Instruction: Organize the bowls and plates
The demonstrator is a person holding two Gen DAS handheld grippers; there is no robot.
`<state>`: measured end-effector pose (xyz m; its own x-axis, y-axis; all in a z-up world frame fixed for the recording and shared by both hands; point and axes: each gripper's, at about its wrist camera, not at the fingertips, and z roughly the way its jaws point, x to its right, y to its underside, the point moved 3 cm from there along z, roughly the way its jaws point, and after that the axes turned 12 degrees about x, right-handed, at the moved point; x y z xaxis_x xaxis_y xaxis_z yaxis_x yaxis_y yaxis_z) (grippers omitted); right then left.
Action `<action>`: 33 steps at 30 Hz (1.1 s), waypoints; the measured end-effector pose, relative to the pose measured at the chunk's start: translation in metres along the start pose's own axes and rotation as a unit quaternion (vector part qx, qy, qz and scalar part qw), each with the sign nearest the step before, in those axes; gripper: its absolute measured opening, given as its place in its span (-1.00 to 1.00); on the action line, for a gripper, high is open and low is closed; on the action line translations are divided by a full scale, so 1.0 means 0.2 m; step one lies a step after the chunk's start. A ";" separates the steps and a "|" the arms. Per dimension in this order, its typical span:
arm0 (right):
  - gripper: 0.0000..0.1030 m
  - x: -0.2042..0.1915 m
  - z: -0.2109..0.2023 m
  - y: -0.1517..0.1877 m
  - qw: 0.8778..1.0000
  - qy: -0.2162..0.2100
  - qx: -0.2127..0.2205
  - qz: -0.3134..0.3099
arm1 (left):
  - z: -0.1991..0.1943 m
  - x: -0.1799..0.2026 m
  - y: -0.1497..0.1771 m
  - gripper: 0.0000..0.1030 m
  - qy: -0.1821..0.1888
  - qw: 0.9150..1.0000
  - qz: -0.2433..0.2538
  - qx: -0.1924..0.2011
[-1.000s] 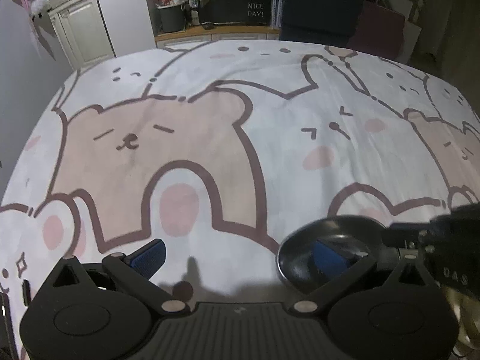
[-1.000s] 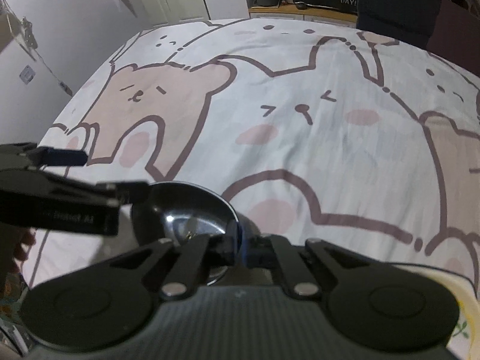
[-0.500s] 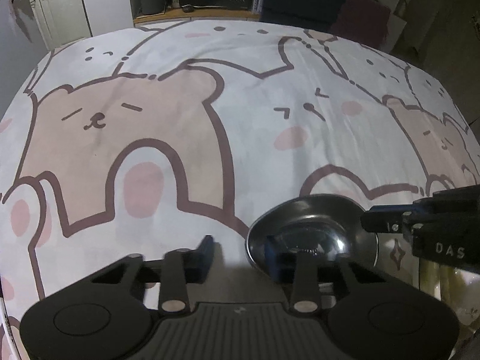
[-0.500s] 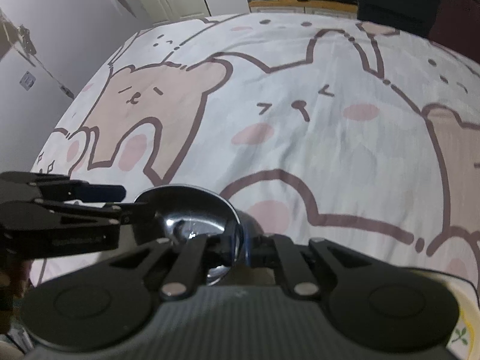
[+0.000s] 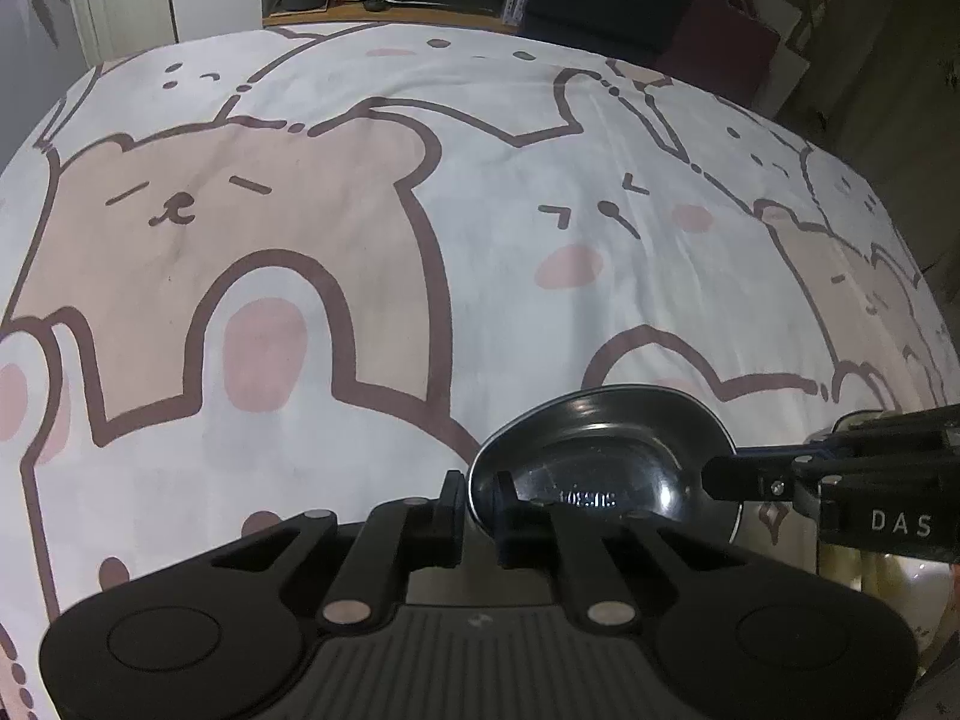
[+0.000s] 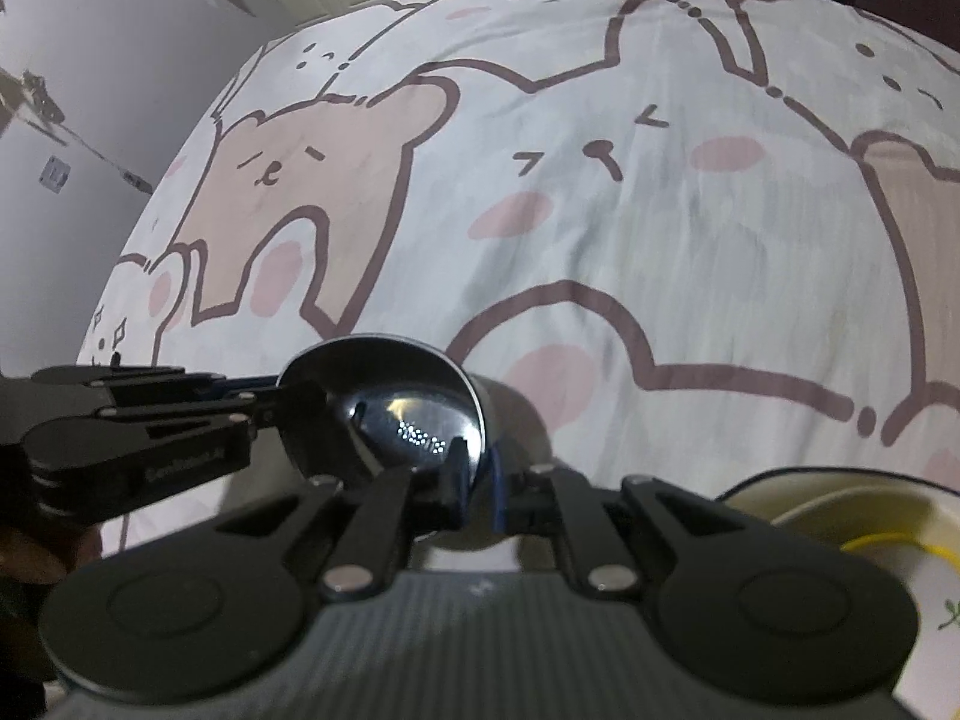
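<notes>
Left wrist view: left hand-held gripper (image 5: pixel 478 504) has just clamped the bowl's (image 5: pixel 606 468) near rim; right hand-held gripper (image 5: pixel 729 477) grips the rim opposite.

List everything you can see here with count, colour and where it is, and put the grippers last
steel bowl: one, dark shiny metal, near edge of the cloth, gripped at two sides of its rim
plate: one, cream with yellow and green print, low right in the right wrist view, partly hidden
cloth: one, white with pink-brown bears, covering the surface
left gripper: one, black, jaws just closed onto the bowl's rim
right gripper: one, black, shut on the opposite rim
</notes>
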<state>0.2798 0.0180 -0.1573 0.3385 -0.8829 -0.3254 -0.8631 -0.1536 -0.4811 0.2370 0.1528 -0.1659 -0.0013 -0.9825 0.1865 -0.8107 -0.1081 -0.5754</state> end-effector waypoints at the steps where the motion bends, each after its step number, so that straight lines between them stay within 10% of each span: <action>1: -0.81 0.00 0.00 0.00 1.000 -0.002 0.003 0.001 | 0.00 -0.01 0.00 -0.81 0.004 1.000 -0.010 0.000; 19: -0.93 0.01 -0.24 -0.11 0.995 0.038 0.092 -0.031 | -0.22 0.13 -0.11 -0.92 0.036 0.992 -0.076 0.089; 33: -0.93 0.29 -0.68 -0.13 0.982 0.066 0.177 0.007 | -0.34 0.63 -0.22 -0.91 0.085 0.985 -0.049 0.144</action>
<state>0.2701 -0.0903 -0.0530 0.2564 -0.9372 -0.2365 -0.6745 0.0017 -0.7383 0.2315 0.0440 -0.0628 -0.0492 -0.9286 0.3678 -0.6126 -0.2628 -0.7454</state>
